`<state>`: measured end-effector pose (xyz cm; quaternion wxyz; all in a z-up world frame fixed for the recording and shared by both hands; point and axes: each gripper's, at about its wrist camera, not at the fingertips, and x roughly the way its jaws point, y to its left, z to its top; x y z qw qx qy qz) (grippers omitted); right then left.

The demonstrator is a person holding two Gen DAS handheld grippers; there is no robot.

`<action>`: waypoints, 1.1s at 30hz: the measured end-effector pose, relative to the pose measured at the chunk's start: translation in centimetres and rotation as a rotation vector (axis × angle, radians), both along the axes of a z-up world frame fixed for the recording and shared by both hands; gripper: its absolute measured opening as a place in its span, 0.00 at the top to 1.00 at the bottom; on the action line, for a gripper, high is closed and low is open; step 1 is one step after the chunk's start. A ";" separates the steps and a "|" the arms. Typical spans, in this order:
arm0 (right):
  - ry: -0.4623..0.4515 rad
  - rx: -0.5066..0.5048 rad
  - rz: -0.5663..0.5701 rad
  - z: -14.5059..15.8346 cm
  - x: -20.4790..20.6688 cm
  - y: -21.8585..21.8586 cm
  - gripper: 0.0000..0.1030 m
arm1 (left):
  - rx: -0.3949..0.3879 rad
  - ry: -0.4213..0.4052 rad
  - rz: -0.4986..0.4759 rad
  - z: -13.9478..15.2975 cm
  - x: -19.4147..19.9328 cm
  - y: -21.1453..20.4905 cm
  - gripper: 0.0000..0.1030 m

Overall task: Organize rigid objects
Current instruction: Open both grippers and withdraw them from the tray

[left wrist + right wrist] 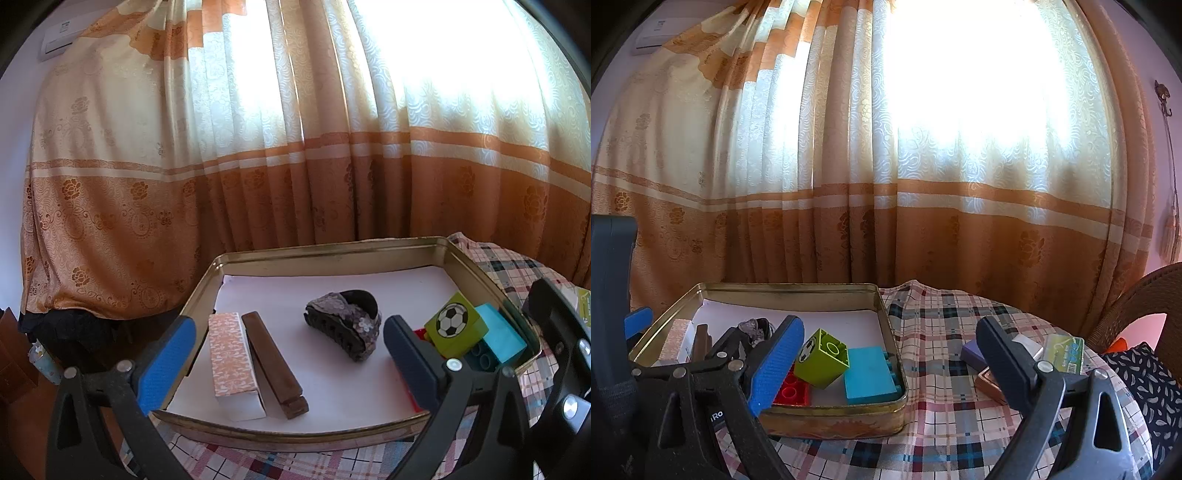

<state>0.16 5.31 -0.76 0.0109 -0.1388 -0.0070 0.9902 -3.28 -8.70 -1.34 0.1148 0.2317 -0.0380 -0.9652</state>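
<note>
The left gripper (288, 354) holds its jaws spread wide with nothing pinched, hovering at the near rim of a shallow metal tin (332, 254) lined with white paper. Between the two fingers and just ahead of them lie a peach-patterned box (234, 365) and a dark brown bar (275, 365), side by side and touching along their length, close to the blue-padded finger; farther in, nearer the dark finger, sits a sequined hair claw (345, 325). Beyond that dark finger, in the tin's corner, a green block with a football print (456, 328) leans against a turquoise block (502, 332). The right gripper (890, 363) also has its jaws wide apart and empty. Its blue finger overlaps the tin's interior, with a red studded brick (792, 391) right beside its pad; the green block (822, 358) rests tilted on that brick, and the turquoise block (870, 373) lies flat just beside it, all in the open gap between the fingers. Around the dark finger, on the checked tablecloth (942, 424), lie a purple box (973, 352), a white item (1028, 345), a copper-coloured case (988, 382) and a green card packet (1065, 352), outside the tin.
</note>
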 end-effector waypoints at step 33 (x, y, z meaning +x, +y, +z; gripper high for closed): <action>0.008 0.013 -0.064 0.1 0.5 2.1 0.07 | 0.010 0.004 -0.002 0.2 0.2 0.1 0.00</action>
